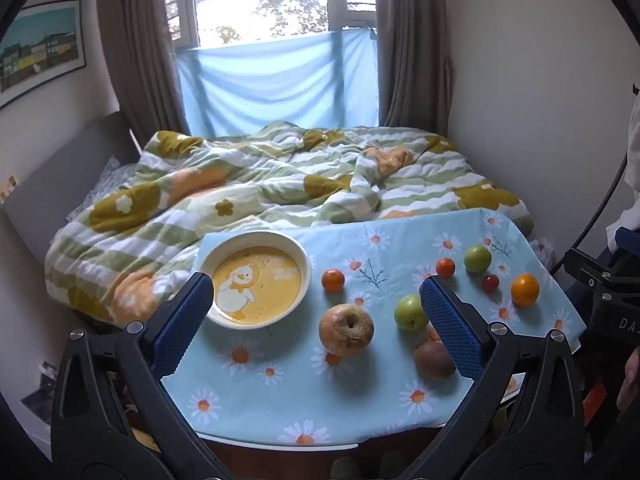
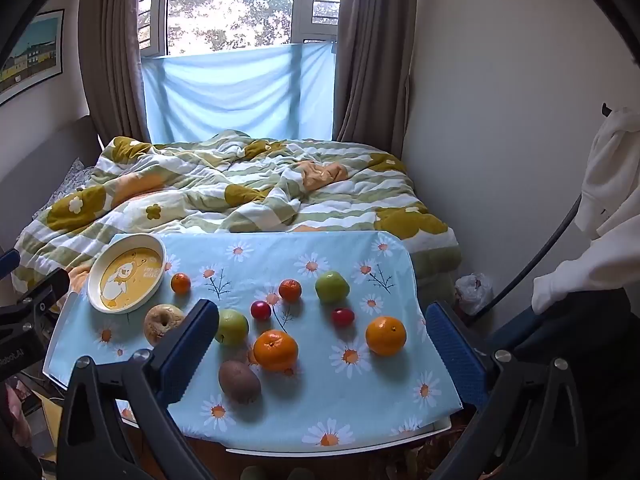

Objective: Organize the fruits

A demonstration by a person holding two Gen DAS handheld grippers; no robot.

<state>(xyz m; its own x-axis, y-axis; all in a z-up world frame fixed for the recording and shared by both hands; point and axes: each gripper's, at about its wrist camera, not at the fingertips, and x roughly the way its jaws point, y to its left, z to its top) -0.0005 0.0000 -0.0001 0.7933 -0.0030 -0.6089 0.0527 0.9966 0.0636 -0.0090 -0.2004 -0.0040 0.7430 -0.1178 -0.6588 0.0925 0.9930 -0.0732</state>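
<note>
Fruits lie scattered on a small table under a daisy-print cloth [image 2: 280, 408]. A yellow duck bowl [image 1: 256, 284] [image 2: 127, 278] stands empty at the table's far left. Near it are a pale apple [image 1: 346, 330] [image 2: 162, 323], a kiwi [image 2: 239, 382] [image 1: 434, 360], two green apples [image 2: 232, 327] [image 2: 332, 287], big oranges [image 2: 276, 350] [image 2: 386, 335], small tangerines [image 2: 181, 283] [image 2: 290, 290] and two red fruits [image 2: 261, 310] [image 2: 343, 317]. My left gripper [image 1: 316, 308] is open above the near left part, holding nothing. My right gripper [image 2: 322, 340] is open above the near middle, also holding nothing.
A bed with a rumpled green and yellow quilt [image 2: 240, 192] lies right behind the table. A white garment [image 2: 608, 208] hangs at the right, with a plastic bag [image 2: 474, 290] on the floor below. The other gripper's black body [image 2: 24, 320] shows at the left edge.
</note>
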